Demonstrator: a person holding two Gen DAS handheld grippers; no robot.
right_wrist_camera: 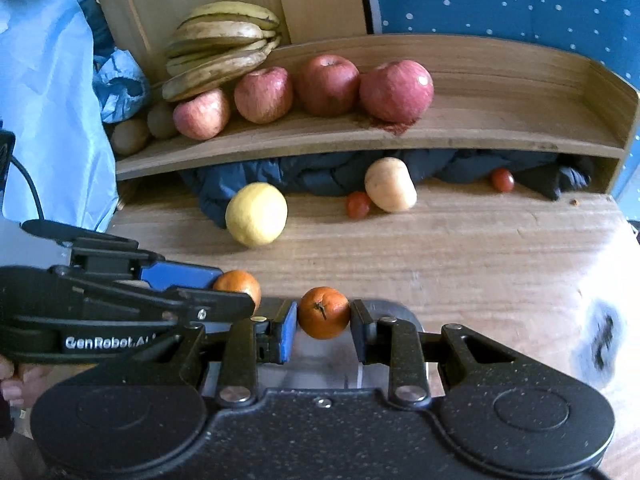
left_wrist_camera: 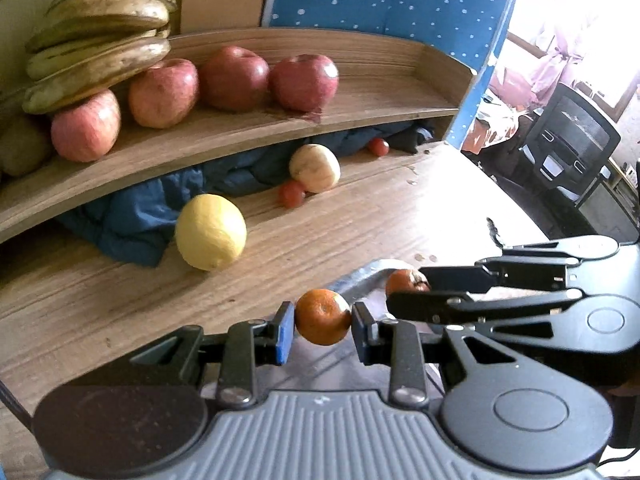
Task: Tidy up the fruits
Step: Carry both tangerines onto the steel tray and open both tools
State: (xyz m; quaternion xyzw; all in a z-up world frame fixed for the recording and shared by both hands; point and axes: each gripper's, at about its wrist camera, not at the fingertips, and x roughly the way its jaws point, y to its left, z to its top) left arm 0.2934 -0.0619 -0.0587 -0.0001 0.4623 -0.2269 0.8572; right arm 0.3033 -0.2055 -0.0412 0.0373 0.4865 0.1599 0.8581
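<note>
Left gripper [left_wrist_camera: 323,317]: closed on a small orange [left_wrist_camera: 323,316], pads pressing both sides, above the table [left_wrist_camera: 360,216].
Right gripper [right_wrist_camera: 324,313]: closed on a second small orange [right_wrist_camera: 324,313], just right of the left gripper.
Ahead of both, on the table: lemon [right_wrist_camera: 256,214], pale apple [right_wrist_camera: 390,185], two cherry tomatoes [right_wrist_camera: 358,205].
Further ahead, raised shelf [right_wrist_camera: 480,128]: four red apples [right_wrist_camera: 396,90], bananas [right_wrist_camera: 224,44] resting on the leftmost apple.

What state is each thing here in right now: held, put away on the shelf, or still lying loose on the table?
Left tool: shut on a mandarin.
Right tool: shut on a second mandarin.
Bananas: on the shelf, resting on apples.
Lemon: loose on the table.
Cherry tomatoes: loose on the table.
</note>
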